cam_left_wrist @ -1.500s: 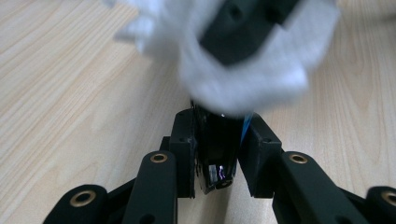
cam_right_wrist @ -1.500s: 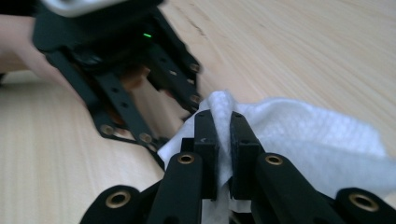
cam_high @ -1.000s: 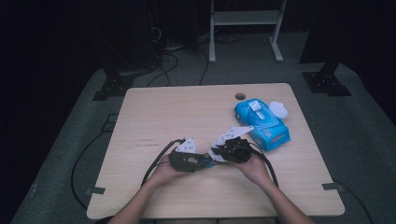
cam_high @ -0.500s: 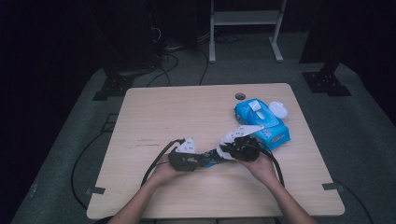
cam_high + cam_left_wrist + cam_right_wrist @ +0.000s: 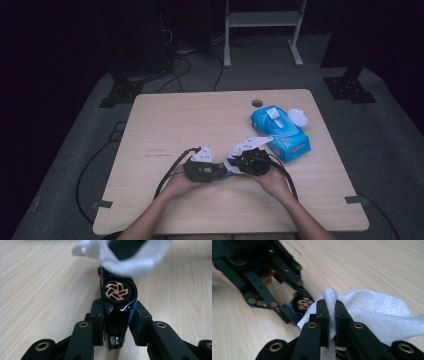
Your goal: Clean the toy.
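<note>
left gripper (image 5: 117,322) jaws clamped on a toy car (image 5: 119,300), right gripper (image 5: 331,315) jaws pinching a white wipe (image 5: 372,312) — wipe against the car, above the table (image 5: 200,120)

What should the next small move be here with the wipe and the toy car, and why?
Probably draw the white wipe, pinched in the right gripper, along the toy car toward its wheel. The left gripper clamps the car over the table, and the wipe already lies against the car's far end, so a short stroke seems next.
</note>
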The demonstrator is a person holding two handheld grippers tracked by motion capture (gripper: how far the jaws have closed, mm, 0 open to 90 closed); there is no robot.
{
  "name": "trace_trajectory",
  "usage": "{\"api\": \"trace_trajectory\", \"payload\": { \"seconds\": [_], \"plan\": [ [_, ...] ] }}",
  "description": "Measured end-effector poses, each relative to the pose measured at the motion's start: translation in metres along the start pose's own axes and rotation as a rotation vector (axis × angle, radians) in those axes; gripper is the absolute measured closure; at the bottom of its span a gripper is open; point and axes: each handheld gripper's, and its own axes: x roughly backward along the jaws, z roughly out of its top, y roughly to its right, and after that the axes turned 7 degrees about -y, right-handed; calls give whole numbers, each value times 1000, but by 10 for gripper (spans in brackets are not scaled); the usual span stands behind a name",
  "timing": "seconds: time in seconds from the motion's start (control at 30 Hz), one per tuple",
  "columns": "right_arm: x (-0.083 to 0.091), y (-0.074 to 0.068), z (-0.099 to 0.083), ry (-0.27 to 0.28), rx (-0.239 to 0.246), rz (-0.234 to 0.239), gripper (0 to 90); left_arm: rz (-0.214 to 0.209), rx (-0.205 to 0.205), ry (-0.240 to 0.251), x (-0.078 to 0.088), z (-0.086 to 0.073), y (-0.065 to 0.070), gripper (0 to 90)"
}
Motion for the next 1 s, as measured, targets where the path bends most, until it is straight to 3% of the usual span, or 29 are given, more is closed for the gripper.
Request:
{"api": "trace_trajectory", "payload": {
  "seconds": [0.23, 0.33, 0.5, 0.6, 0.77, 0.93, 1.0],
  "plan": [
    [12, 21, -9, 0, -44, -79, 842, 0, -9, 0, 0, -1, -1, 673],
    [11, 20, -9, 3, -47, -74, 842, 0, -12, -1, 0, -1, -1, 673],
    [-2, 2, -1, 17, -23, 22, 842, 3, -17, 1, 0, -1, 0, 673],
    [-4, -4, 3, 10, 14, 4, 841, 4, -18, 0, 1, -1, 0, 674],
    [6, 13, -6, 6, -24, -42, 841, 9, -26, 0, 1, -1, 0, 675],
    [21, 35, -17, 2, -75, -126, 842, 8, -28, -2, 1, -1, 0, 677],
    [23, 40, -19, 11, -107, -115, 842, 7, -25, 1, 1, -1, 0, 677]
  ]
}}
